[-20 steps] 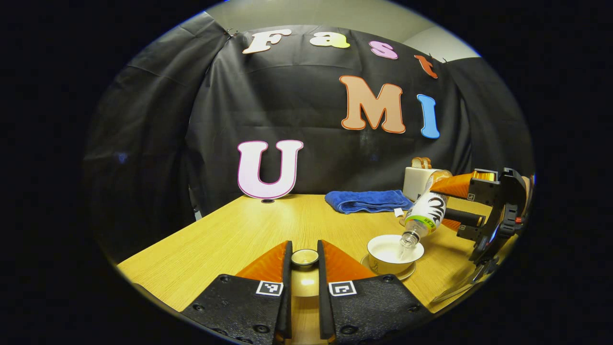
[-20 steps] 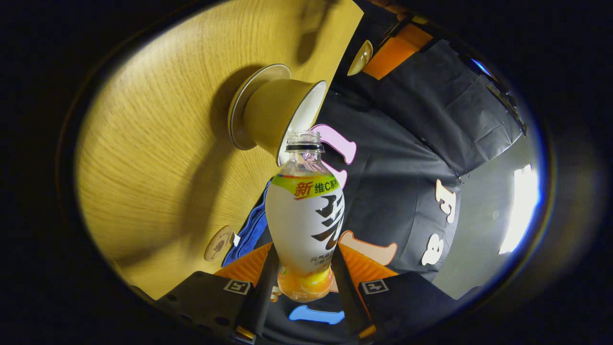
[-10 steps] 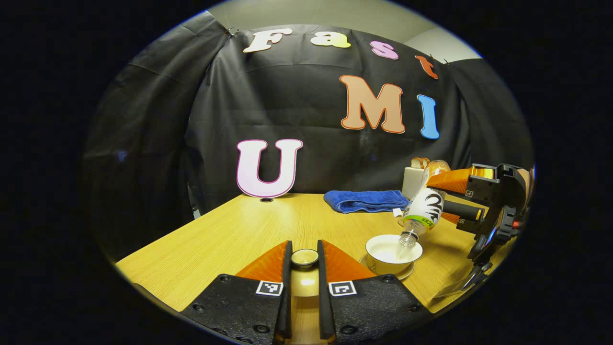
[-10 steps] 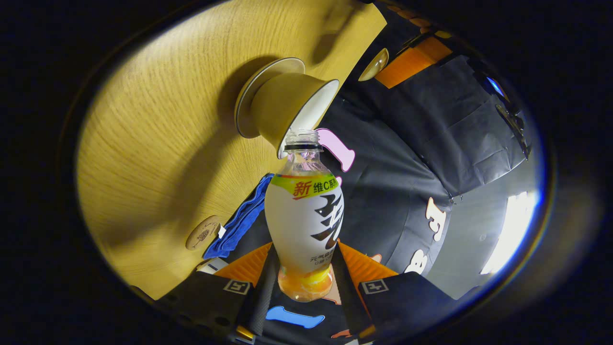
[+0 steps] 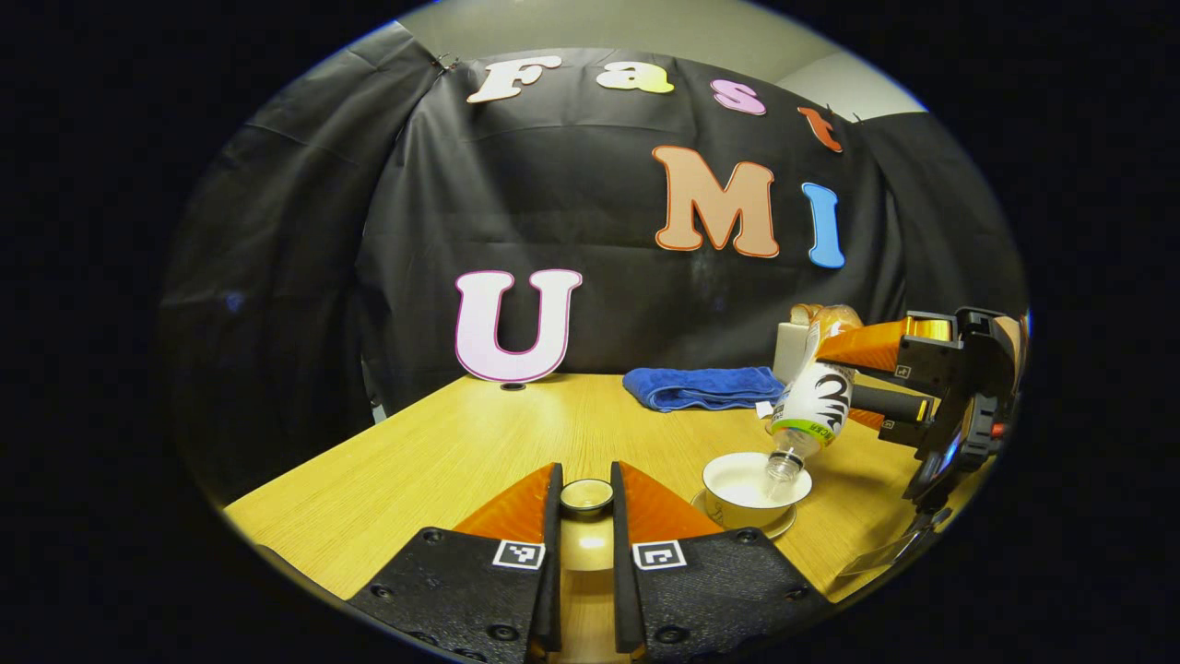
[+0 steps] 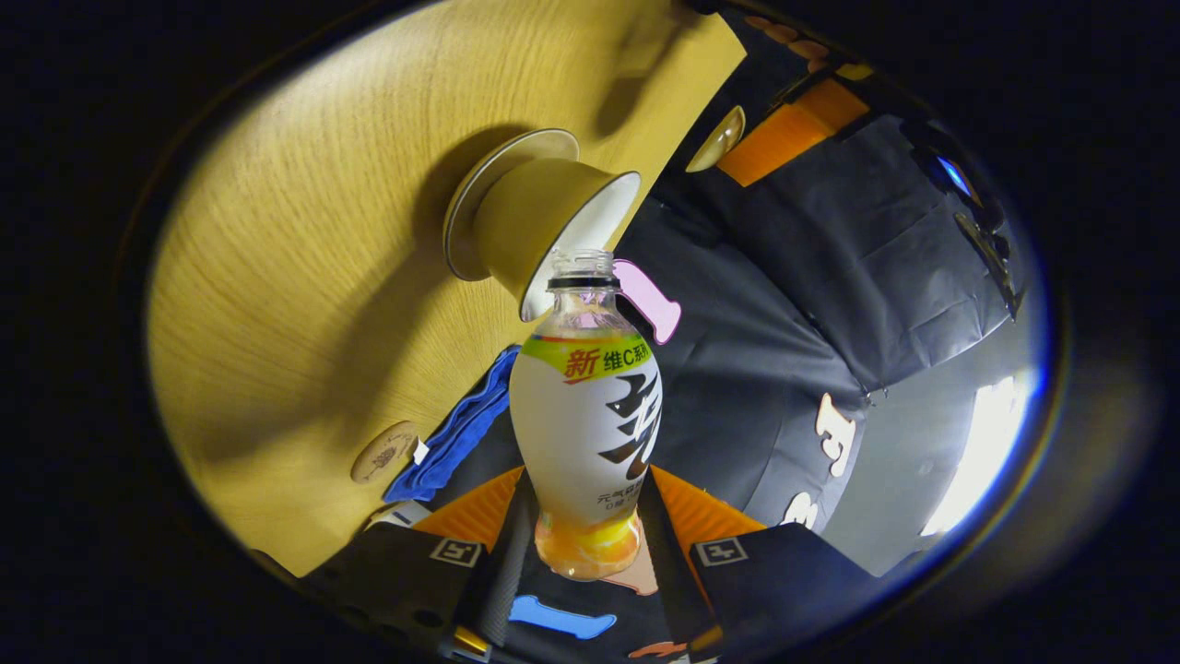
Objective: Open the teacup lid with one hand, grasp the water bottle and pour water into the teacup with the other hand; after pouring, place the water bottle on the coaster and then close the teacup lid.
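My left hand-held gripper [image 5: 584, 503] is closed narrow on the teacup lid [image 5: 586, 496], one finger pressing each side of its small round knob — the lid sits right between my fingertips, lifted off the cup and held above the bench [image 5: 461, 452].

Ahead and to the right of that hand-held gripper stands the teacup [image 5: 756, 487] on its saucer [image 5: 782, 528], uncovered, its inside pale. The water bottle [image 5: 815, 398] is tilted steeply over it, neck down, with the open mouth just above the cup's rim. My right hand-held gripper [image 5: 862, 373] holds the bottle by its lower body, coming in from the right of the cup.

In the right gripper view, the water bottle [image 6: 586, 424] stands straight out from between my fingers, both of them pressed against its base — so my right hand-held gripper [image 6: 588, 516] is closed on the bottle. The cap is off. Just beyond the bottle's mouth is the teacup [image 6: 535, 226], its rim close to the neck. The round coaster [image 6: 383, 453] lies on the bench to the left of my fingers, well apart from the cup, with a blue towel [image 6: 452, 443] just beside it. Farther off past the cup I can see the lid [image 6: 722, 136] in my other hand-held gripper.
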{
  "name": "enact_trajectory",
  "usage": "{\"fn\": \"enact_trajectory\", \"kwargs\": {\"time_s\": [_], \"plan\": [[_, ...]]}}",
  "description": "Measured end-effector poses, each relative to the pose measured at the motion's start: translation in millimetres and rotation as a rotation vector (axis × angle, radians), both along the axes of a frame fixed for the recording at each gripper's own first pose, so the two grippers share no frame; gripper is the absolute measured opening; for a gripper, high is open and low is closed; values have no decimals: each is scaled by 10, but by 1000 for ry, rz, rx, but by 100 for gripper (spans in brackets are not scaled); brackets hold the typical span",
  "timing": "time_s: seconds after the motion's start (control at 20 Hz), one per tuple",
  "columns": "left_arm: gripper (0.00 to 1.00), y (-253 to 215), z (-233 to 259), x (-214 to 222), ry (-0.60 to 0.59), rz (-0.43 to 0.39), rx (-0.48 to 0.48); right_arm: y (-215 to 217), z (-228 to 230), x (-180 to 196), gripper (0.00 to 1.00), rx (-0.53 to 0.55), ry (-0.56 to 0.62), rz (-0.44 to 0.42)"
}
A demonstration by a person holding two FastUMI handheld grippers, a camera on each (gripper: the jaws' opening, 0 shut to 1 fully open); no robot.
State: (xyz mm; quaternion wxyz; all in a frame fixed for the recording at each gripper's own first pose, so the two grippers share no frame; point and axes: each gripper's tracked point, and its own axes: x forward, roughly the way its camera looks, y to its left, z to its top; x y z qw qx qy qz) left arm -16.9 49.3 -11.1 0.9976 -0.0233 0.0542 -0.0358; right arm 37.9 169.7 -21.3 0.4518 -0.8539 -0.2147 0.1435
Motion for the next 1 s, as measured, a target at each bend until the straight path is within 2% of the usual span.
{"fn": "enact_trajectory", "kwargs": {"time_s": [0.55,0.6,0.8,1.0], "plan": [[20,-122,151,18,-30,-17,14,-164,-297,23,70,534,420,-216],[20,-141,156,22,-31,-20,12,-173,-302,34,67,576,444,-227],[20,-195,176,33,-29,-30,10,-173,-367,-27,69,732,538,-271],[20,-228,204,33,-35,-35,11,-179,-459,-39,67,916,661,-330]]}}
